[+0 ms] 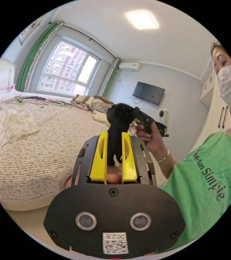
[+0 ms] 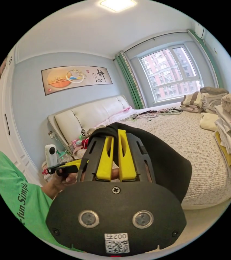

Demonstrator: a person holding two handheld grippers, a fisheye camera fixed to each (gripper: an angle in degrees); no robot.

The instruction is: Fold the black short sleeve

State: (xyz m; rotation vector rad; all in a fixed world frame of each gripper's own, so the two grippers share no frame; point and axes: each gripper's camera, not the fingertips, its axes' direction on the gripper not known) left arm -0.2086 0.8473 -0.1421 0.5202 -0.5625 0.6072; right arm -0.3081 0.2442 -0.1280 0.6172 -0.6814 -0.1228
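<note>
In the left gripper view the black short sleeve shirt (image 1: 120, 115) is bunched into a twisted strip, held up in the air off the bed's edge. My left gripper (image 1: 114, 134) is shut on it, the cloth pinched between the yellow jaws. The right gripper (image 1: 144, 119), in a person's hand, holds the far end of the bunch. In the right gripper view the black shirt (image 2: 169, 168) drapes over the jaw tips and hangs down to the right. My right gripper (image 2: 116, 134) is shut on its edge. The left gripper (image 2: 65, 168) shows low at the left in the other hand.
A bed with a knit cover (image 1: 53, 151) (image 2: 191, 140) lies beyond the grippers. On it are a white garment (image 1: 7, 127), hangers (image 2: 153, 112) and stacks of folded clothes (image 2: 229, 130) (image 1: 93, 104). A person in a green T-shirt (image 1: 212, 173) stands close by.
</note>
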